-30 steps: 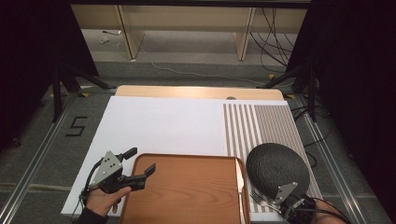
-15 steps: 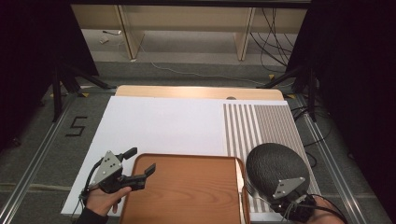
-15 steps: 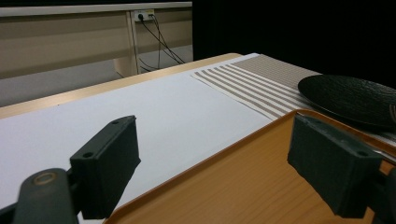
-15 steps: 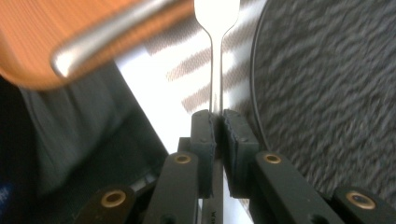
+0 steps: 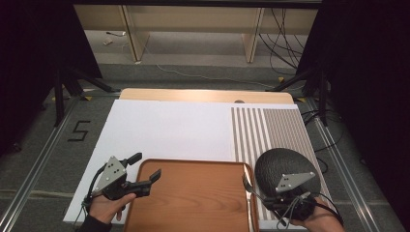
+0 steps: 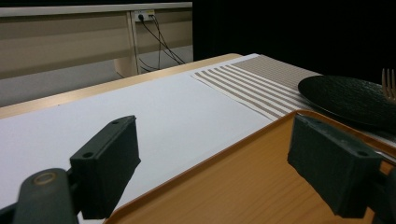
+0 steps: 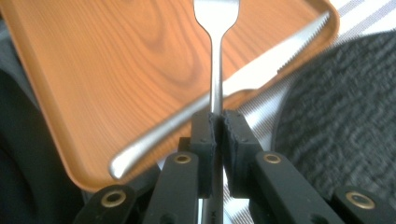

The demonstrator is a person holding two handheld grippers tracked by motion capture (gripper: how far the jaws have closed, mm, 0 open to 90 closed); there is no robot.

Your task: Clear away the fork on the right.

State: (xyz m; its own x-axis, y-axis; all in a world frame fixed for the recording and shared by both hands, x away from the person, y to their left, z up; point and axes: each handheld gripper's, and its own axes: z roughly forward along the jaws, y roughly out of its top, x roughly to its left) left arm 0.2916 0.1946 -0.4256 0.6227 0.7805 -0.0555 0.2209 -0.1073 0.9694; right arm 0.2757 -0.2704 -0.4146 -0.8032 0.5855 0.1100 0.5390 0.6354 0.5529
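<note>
My right gripper (image 5: 265,197) (image 7: 217,119) is shut on the handle of a silver fork (image 7: 215,56). The fork's tines (image 5: 246,182) hang over the right rim of the wooden tray (image 5: 193,203), beside the black textured plate (image 5: 283,164). Under the fork a serrated knife (image 7: 280,65) lies along that edge of the tray (image 7: 93,70). My left gripper (image 5: 145,166) (image 6: 222,158) is open with nothing between its fingers, held over the tray's far left corner (image 6: 224,186). In the left gripper view the plate (image 6: 345,95) and the fork's tines (image 6: 387,84) are at the far right.
A white mat (image 5: 169,130) covers most of the table, with a brown striped placemat (image 5: 270,128) on its right under the plate. The table's far wooden edge (image 5: 203,94) faces a shelf and cables on the floor.
My right gripper has risen a little and shifted left with the fork, so the tines now stand out over the tray's right rim. The left gripper has stayed where it was.
</note>
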